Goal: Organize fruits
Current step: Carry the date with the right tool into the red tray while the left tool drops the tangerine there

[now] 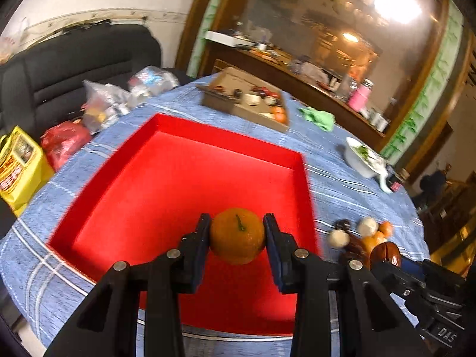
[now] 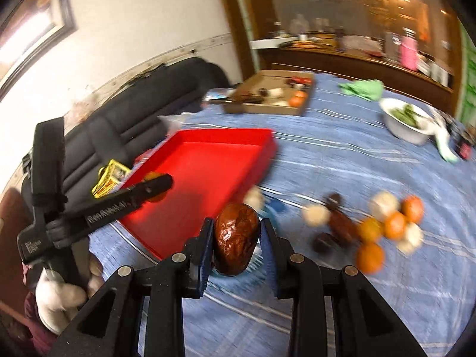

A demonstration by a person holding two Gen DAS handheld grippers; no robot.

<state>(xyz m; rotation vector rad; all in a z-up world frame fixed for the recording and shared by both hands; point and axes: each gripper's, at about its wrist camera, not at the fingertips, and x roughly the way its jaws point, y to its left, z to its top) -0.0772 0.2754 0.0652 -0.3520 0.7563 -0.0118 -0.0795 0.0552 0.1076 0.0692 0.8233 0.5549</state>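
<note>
The left gripper (image 1: 237,239) has its fingers (image 1: 197,247) pinching a mandarin orange (image 1: 237,239), stem facing the camera, held above the near part of an open red tray (image 1: 166,184). The right gripper (image 2: 237,239) has its fingers (image 2: 205,250) pinching a glossy, wrinkled dark brown fruit (image 2: 236,239), upright, above the blue striped cloth of the counter (image 2: 342,154), just off the tray's near right corner.

On the cloth to the right of the tray lies a loose pile of fruit (image 2: 383,226): several oranges, pale round fruits and more dark brown ones, blurred and touching one another. Farther back stand a shallow cardboard box (image 2: 267,108) holding small items, a crumpled green cloth (image 2: 363,87) and a white bowl (image 2: 407,132) with greens. Plastic bags (image 1: 104,104) and a yellow packet (image 1: 20,166) crowd the counter's left edge, with a black seat (image 1: 74,68) behind them.
</note>
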